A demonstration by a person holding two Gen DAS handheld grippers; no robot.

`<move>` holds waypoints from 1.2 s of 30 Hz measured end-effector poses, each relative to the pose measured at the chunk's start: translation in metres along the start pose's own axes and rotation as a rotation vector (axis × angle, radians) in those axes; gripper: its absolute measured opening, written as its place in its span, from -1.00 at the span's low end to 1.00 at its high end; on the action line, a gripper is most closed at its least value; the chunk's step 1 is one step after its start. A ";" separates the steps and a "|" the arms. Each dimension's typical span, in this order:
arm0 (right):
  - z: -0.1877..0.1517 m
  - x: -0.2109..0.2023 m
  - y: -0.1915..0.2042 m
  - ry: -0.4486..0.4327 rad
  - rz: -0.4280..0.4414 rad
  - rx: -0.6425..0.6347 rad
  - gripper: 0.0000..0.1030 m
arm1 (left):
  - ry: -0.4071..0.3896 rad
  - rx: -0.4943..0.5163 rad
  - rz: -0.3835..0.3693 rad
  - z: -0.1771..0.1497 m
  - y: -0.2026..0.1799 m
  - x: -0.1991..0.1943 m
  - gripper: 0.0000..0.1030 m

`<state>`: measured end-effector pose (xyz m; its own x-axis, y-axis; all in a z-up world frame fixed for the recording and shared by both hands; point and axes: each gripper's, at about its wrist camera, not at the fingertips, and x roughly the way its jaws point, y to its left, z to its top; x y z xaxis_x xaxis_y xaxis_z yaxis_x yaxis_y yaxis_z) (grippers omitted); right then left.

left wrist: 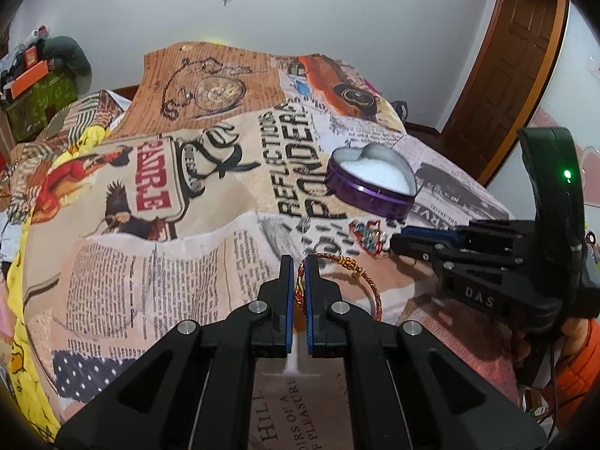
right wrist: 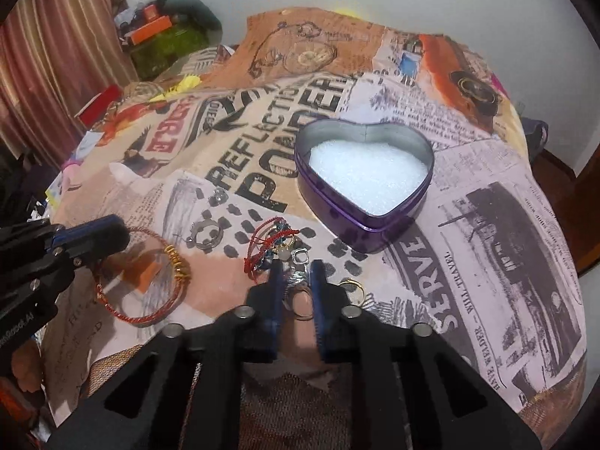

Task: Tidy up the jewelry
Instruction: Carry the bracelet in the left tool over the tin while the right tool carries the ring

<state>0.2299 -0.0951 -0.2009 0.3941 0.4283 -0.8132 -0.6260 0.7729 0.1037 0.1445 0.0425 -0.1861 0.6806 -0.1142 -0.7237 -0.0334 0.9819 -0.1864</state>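
Observation:
A purple heart-shaped tin (left wrist: 369,187) with white foam inside stands open on the printed cloth; it also shows in the right wrist view (right wrist: 365,183). My left gripper (left wrist: 296,266) is shut on a red-and-gold cord bangle (left wrist: 350,264), also seen from the right wrist (right wrist: 150,281). My right gripper (right wrist: 296,272) is open, its fingers either side of a pile of rings and chain (right wrist: 298,292). A red cord bracelet with beads (right wrist: 268,243) lies just ahead of it. A gold ring (right wrist: 352,288) lies right of the fingers.
A silver ring (right wrist: 204,234) and a small earring (right wrist: 219,197) lie left of the tin. The cloth-covered table (right wrist: 487,225) drops off at the right and far edges. Boxes and clutter (right wrist: 161,33) stand at the far left. A wooden door (left wrist: 513,63) is at the right.

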 end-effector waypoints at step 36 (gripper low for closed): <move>0.039 -0.054 -0.045 -0.260 -0.034 0.141 -0.78 | -0.127 0.114 0.004 0.095 -0.043 0.041 -0.93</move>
<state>0.2629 -0.1353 -0.1394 0.5836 0.4931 -0.6452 -0.5175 0.8381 0.1724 0.2431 0.0103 -0.1449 0.7678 -0.0975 -0.6333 0.0424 0.9939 -0.1016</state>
